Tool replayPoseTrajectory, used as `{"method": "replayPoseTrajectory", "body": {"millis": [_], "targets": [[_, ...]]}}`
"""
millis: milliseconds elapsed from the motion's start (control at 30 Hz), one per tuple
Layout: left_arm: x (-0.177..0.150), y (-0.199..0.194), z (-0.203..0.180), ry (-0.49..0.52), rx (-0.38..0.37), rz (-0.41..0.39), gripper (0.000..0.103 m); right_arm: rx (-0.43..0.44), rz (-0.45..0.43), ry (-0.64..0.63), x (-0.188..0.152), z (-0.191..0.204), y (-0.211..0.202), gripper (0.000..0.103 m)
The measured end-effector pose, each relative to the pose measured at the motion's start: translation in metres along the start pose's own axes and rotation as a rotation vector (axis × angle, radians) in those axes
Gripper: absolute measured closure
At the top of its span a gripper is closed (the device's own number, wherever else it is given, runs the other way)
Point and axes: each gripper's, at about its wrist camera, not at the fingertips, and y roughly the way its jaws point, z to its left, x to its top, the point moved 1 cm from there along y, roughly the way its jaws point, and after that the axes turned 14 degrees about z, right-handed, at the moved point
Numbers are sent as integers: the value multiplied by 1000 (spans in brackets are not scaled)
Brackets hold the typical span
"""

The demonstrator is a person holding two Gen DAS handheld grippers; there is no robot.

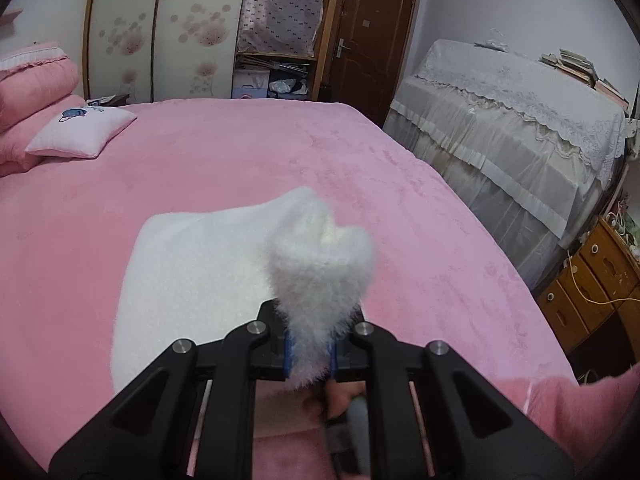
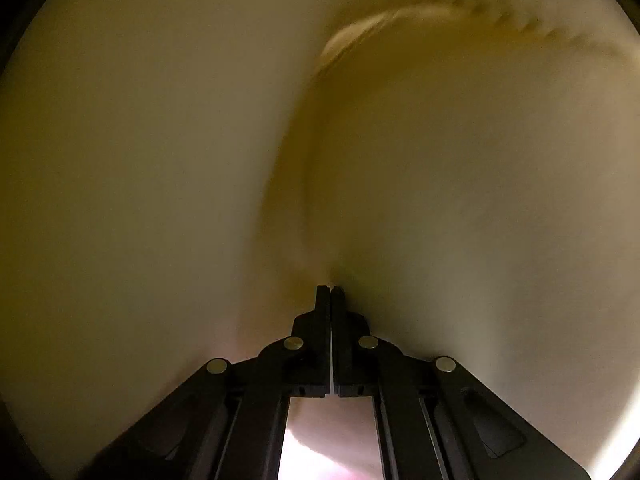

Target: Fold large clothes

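While the left gripper (image 1: 311, 354) pinches the white garment (image 1: 192, 276), the right gripper (image 2: 331, 292) clamps its fabric.

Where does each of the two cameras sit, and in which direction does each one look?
Left wrist: sits behind the left gripper, looks along its fingers across the pink bed toward the wardrobe and door; fingers clamp a tuft of the white fluffy garment; a hand shows below.
Right wrist: sits behind the right gripper, facing pale cloth that fills the view; fingers closed, cloth bunching at the tips.
Shared: probably the same garment, though the right view is too dim to confirm.
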Motion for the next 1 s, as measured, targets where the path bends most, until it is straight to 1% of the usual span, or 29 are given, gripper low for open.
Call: {"method": "replayPoseTrajectory", "body": {"millis": [67, 100, 167, 200, 233, 267, 300, 367, 467, 500, 533, 567, 600, 633, 667, 700, 733, 767, 800, 867, 900, 933, 1000], "targets": [[7, 3, -9, 13, 4, 2, 94, -19, -18, -6, 4, -8, -21, 103], [6, 4, -15, 28, 8, 8, 94, -51, -35, -14, 5, -11, -35, 103], [5, 8, -24, 57, 25, 16, 94, -135, -70, -31, 3, -17, -58, 103], [3, 11, -28, 69, 36, 26, 94, -212, -85, -29, 0, -23, -68, 103], [-1, 16, -30, 78, 44, 45, 94, -227, -94, -29, -3, -29, -77, 103], [-3, 21, -33, 76, 43, 58, 94, -202, -103, -23, -7, -38, -88, 103], [-6, 28, -33, 70, 34, 74, 94, -191, -130, -7, -12, -47, -100, 103], [-16, 46, -41, 62, 22, 122, 94, -225, -192, 24, -23, -60, -124, 103], [-33, 74, -49, 65, 27, 180, 94, -214, -264, 52, -42, -72, -154, 103], [-37, 84, -50, 69, 33, 200, 93, -230, -286, 59, -48, -74, -163, 103], [-41, 95, -52, 67, 38, 229, 92, -272, -309, 71, -53, -75, -173, 100], [-46, 108, -56, 62, 47, 260, 92, -302, -323, 80, -58, -77, -180, 100], [-49, 115, -59, 58, 50, 273, 87, -319, -336, 92, -63, -79, -187, 100], [-52, 124, -62, 59, 40, 296, 71, -318, -350, 115, -68, -83, -197, 99], [-56, 135, -66, 60, 5, 332, 57, -312, -356, 137, -70, -86, -205, 99], [-60, 144, -71, 63, -43, 383, 33, -295, -360, 161, -73, -89, -214, 99], [-62, 148, -73, 69, -57, 408, 24, -275, -361, 174, -74, -91, -220, 99], [-63, 149, -80, 91, -43, 419, 24, -251, -358, 183, -72, -94, -228, 98], [-63, 147, -86, 124, -19, 419, 24, -227, -352, 183, -79, -95, -226, 96], [-60, 138, -91, 142, -16, 421, 24, -166, -333, 178, -76, -86, -225, 86], [-57, 133, -90, 127, -30, 423, 24, -127, -325, 178, -68, -76, -224, 73], [-53, 124, -86, 92, -58, 420, 23, -73, -314, 177, -67, -72, -223, 61], [-44, 107, -74, 18, -105, 412, 23, -21, -287, 167, -62, -59, -218, 59]]}}
